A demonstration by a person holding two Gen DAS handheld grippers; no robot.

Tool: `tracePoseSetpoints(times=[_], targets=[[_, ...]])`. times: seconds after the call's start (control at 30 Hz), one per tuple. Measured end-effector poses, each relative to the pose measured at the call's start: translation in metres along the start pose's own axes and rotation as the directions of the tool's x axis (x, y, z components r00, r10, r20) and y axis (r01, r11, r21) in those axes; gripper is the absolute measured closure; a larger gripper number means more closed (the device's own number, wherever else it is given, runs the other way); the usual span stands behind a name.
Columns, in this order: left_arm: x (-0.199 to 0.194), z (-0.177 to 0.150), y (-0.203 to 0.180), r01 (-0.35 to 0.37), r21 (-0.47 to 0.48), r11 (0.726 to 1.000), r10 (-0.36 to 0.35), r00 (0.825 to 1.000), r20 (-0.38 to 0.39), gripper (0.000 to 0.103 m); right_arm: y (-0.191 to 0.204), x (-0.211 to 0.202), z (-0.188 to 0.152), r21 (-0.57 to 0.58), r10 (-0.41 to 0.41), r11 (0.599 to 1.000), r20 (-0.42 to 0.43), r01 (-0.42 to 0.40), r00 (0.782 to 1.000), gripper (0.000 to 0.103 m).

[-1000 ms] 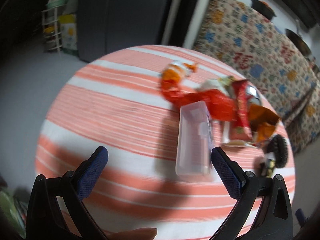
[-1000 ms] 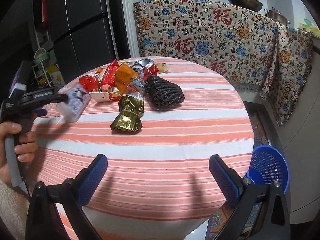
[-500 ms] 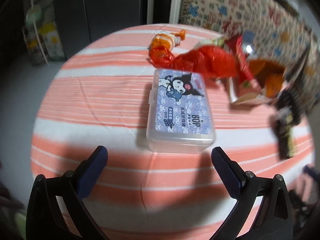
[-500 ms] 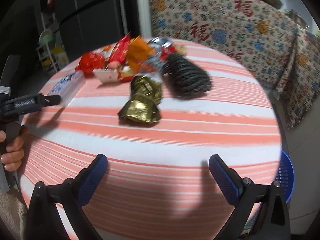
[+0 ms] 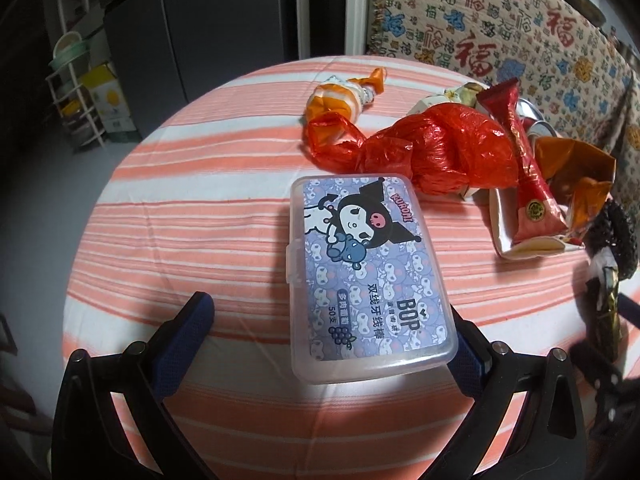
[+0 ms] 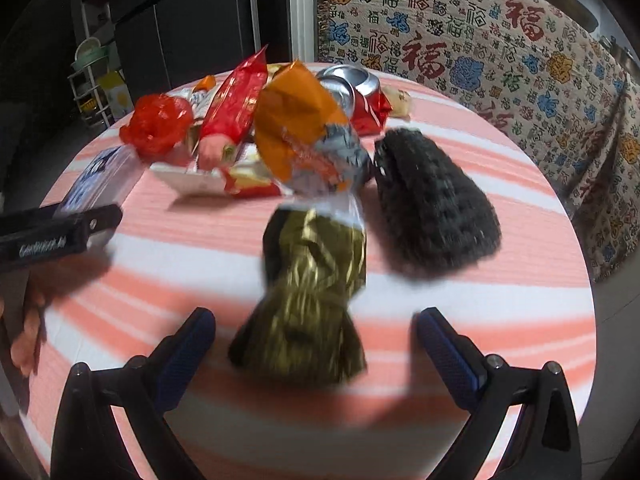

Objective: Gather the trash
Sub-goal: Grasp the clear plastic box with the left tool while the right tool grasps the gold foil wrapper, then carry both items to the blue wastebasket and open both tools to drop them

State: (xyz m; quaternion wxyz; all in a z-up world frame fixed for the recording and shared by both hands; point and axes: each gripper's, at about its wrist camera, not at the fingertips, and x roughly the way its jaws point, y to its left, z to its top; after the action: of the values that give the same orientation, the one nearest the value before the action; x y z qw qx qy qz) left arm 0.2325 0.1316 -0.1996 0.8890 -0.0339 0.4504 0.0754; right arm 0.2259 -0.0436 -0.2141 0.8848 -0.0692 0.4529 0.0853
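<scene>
On the round desk (image 5: 208, 216) with its orange-and-white striped cloth, the trash lies in a loose heap toward the far side. The left hand-held gripper (image 5: 330, 322) is spread wide, its blue pads either side of the near end of a clear plastic floss-pick box (image 5: 360, 272) with a cartoon label; whether the pads touch the box cannot be told. Just beyond the box sits a crumpled red plastic bag (image 5: 432, 152), with an orange candy wrapper (image 5: 344, 96) behind it and a long red snack packet (image 5: 528, 164) lying across a white tray to the right. The right hand-held gripper (image 6: 316, 330) is also wide open, with the near end of a crinkled gold foil wrapper (image 6: 312, 288) between its fingers, blurred. Beside the foil to the right lies a black mesh pouch (image 6: 432, 204); behind it are an orange foil bag (image 6: 296, 128) and a crushed can (image 6: 352, 84).
</scene>
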Motion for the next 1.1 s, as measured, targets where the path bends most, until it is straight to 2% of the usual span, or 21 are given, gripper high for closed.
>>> tracePoseSetpoints(times=[0.23, 0.3, 0.4, 0.47, 0.53, 0.67, 0.7, 0.73, 0.8, 0.87, 1.1], targets=[[0.0, 0.001, 0.0, 0.016, 0.023, 1.0, -0.016, 1.0, -0.013, 0.0, 0.0, 0.004, 0.004, -0.009, 0.011, 1.0, 0.001, -0.011, 1.0, 0.0], [0.0, 0.003, 0.001, 0.027, 0.031, 0.999, -0.026, 0.999, -0.02, 0.0, -0.001, 0.002, 0.004, -0.023, 0.02, 1.0, -0.004, -0.02, 1.0, 0.006], [-0.003, 0.004, 0.004, 0.065, 0.024, 0.998, -0.065, 0.998, -0.017, 0.001, -0.004, -0.005, 0.005, -0.026, 0.057, 0.998, -0.019, -0.058, 0.998, 0.024], [-0.004, 0.006, 0.007, 0.096, 0.015, 0.995, -0.095, 0.995, -0.022, 0.001, -0.007, -0.008, 0.009, -0.015, 0.082, 0.996, -0.042, -0.083, 0.996, 0.043], [-0.005, 0.01, 0.006, 0.122, 0.013, 0.992, -0.122, 0.992, -0.032, 0.004, -0.009, -0.008, 0.013, 0.006, 0.122, 0.993, -0.065, -0.122, 0.99, 0.049], [-0.008, 0.019, 0.001, 0.141, 0.037, 0.989, -0.139, 0.989, -0.041, 0.018, -0.008, -0.011, 0.024, 0.012, 0.125, 0.992, -0.085, -0.124, 0.989, 0.049], [-0.009, 0.021, 0.0, 0.143, 0.051, 0.988, -0.141, 0.989, -0.044, 0.023, -0.008, -0.012, 0.025, 0.016, 0.127, 0.992, -0.083, -0.127, 0.988, 0.049], [-0.009, 0.021, -0.002, 0.155, 0.061, 0.986, -0.152, 0.987, -0.05, 0.035, -0.007, -0.013, 0.027, 0.023, 0.138, 0.99, -0.082, -0.136, 0.987, 0.049], [-0.012, 0.021, -0.002, 0.165, 0.068, 0.984, -0.161, 0.986, -0.051, 0.035, -0.005, -0.012, 0.028, 0.024, 0.133, 0.991, -0.097, -0.131, 0.986, 0.061], [-0.018, 0.017, -0.001, 0.166, 0.083, 0.983, -0.164, 0.986, -0.029, 0.035, -0.006, -0.016, 0.027, 0.029, 0.129, 0.991, -0.09, -0.127, 0.988, 0.065], [-0.051, -0.015, 0.003, 0.212, 0.084, 0.974, -0.213, 0.977, 0.001, 0.036, -0.002, -0.045, 0.017, 0.0, 0.179, 0.984, -0.059, -0.179, 0.982, 0.066]])
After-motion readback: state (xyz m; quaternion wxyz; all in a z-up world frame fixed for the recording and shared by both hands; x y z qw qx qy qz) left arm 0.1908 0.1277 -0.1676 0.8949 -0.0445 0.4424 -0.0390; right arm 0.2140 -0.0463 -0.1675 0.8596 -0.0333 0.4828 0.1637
